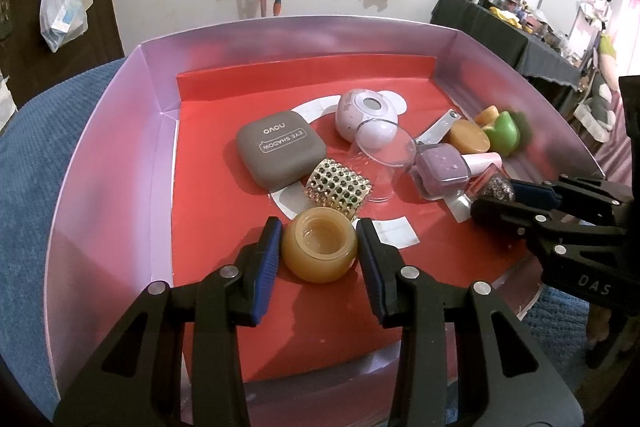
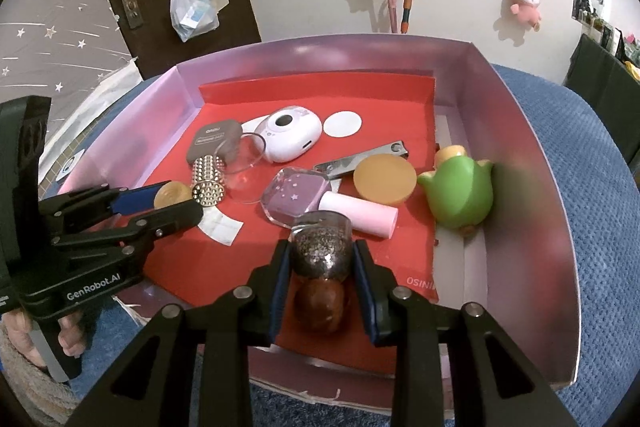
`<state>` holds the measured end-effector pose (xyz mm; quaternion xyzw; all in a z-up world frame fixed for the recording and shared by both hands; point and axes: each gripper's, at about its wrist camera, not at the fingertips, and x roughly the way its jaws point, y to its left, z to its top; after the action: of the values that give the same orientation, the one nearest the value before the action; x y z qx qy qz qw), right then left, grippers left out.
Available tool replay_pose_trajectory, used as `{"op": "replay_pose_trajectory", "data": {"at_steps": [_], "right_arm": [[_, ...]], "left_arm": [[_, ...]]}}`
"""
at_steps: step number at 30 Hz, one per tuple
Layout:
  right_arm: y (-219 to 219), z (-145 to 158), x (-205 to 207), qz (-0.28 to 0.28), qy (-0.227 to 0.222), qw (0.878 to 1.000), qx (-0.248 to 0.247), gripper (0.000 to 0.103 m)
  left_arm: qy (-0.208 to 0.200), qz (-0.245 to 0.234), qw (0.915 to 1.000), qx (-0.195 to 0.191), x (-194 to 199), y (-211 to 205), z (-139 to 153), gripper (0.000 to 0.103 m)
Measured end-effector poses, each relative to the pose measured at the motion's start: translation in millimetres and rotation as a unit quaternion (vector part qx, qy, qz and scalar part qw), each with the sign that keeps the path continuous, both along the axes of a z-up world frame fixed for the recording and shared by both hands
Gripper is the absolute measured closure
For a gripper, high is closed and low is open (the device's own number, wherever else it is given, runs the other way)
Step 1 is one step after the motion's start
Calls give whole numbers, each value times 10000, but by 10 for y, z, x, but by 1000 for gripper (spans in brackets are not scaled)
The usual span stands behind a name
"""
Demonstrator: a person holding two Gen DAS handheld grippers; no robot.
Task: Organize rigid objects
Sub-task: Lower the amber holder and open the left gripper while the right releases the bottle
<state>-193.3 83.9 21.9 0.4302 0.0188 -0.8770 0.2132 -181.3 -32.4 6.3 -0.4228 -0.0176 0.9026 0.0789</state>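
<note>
A shallow pink box [image 1: 116,155] with a red floor holds the clutter. My left gripper [image 1: 319,229] is shut on an open amber jar [image 1: 319,259] near the front of the box, its blue pads pressing both sides. My right gripper [image 2: 322,249] is shut on a glitter-filled bottle [image 2: 320,247] with a brown cap, low at the box's front. In the left wrist view the right gripper [image 1: 494,197] comes in from the right with that glitter bottle [image 1: 499,186]. From the right wrist view the left gripper [image 2: 176,202] grips the amber jar [image 2: 172,191] at the left.
Inside the box lie a grey eye shadow case [image 1: 280,151], a gold studded cuff [image 1: 338,189], a clear dome lid [image 1: 386,147], a pale pink round device [image 1: 360,113], a purple nail polish bottle [image 1: 442,171], a nail clipper [image 2: 360,159], an amber lid [image 2: 384,179] and a green toy [image 2: 456,195]. Blue cloth [image 2: 592,187] surrounds it.
</note>
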Motion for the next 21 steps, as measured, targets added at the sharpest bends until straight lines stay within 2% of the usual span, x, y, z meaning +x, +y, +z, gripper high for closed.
{"op": "replay_pose_trajectory", "data": {"at_steps": [21], "right_arm": [[20, 8, 6, -3, -19, 10000, 6, 70]], "left_arm": [[1, 54, 10000, -41, 7, 31, 3, 67]]}}
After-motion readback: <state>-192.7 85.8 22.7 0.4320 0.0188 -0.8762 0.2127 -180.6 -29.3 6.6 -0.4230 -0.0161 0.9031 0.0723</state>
